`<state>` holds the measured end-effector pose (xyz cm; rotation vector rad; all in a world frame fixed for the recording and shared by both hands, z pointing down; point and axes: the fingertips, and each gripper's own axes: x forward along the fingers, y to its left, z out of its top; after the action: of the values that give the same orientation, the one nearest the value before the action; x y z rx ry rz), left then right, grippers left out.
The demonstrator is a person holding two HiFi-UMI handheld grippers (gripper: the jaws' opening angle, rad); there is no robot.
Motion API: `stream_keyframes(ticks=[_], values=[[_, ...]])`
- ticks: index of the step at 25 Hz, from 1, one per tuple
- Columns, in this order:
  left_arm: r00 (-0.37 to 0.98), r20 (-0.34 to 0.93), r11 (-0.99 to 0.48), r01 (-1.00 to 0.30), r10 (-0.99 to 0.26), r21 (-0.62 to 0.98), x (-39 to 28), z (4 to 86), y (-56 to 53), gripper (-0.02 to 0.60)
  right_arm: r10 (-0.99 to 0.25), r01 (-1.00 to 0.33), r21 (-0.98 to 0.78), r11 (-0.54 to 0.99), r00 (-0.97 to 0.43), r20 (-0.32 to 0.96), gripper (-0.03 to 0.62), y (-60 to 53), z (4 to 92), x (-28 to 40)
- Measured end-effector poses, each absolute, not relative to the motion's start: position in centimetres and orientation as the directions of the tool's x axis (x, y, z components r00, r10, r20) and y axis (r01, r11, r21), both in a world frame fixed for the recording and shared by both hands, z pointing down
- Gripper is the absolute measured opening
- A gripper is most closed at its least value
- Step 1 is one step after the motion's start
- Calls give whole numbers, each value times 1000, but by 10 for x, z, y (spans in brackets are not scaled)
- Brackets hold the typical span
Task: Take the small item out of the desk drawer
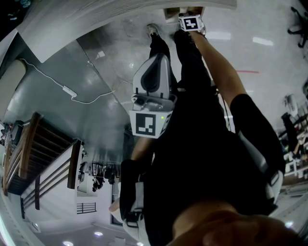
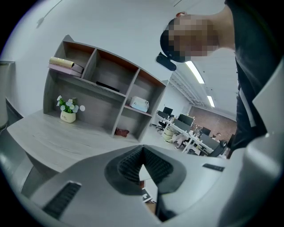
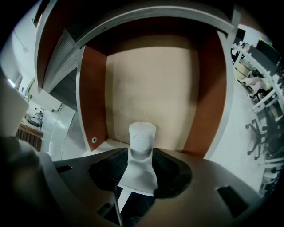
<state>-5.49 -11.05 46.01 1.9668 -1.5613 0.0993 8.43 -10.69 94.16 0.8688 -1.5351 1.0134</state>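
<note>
In the right gripper view, my right gripper [image 3: 141,165] is shut on a small white cylindrical item [image 3: 142,141], which sticks up between the dark pads. Behind it lies the open desk drawer [image 3: 153,84], with a beige bottom and brown side walls. The head view shows this gripper [image 1: 190,22] at the top, on an outstretched arm, by the drawer's edge [image 1: 171,13]; the item is hidden there. My left gripper [image 2: 142,163] is shut with nothing between its jaws. It hangs in front of the person's body [image 1: 155,77], away from the drawer.
The left gripper view faces a grey desk top [image 2: 53,137] with a shelf unit [image 2: 102,82], a small flower pot [image 2: 67,111] and a white box [image 2: 140,104]. Office desks and chairs [image 2: 191,131] stand beyond. A white cable [image 1: 72,92] lies on the floor.
</note>
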Motion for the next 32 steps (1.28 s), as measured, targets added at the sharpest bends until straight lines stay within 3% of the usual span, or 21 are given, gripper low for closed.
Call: stream_keyframes(ticks=[7, 11, 14, 18, 32], values=[[280, 430, -87, -905, -858, 416, -58, 462, -105, -9, -5, -916, -114, 384, -125, 992, 160, -112, 947, 91], [280, 424, -90, -905, -861, 415, -59, 465, -103, -9, 44, -902, -275, 332, -276, 960, 156, -102, 949, 60], [283, 417, -95, -904, -864, 417, -59, 464, -101, -9, 19, -918, -149, 366, -153, 988, 153, -107, 947, 85], [291, 414, -104, -903, -863, 418, -61, 460, -97, -9, 7, -909, -286, 303, -298, 955, 152, -106, 940, 58], [306, 335, -153, -898, -891, 413, -63, 428, -91, -9, -141, -941, -108, 320, -160, 977, 150, -122, 899, 105]])
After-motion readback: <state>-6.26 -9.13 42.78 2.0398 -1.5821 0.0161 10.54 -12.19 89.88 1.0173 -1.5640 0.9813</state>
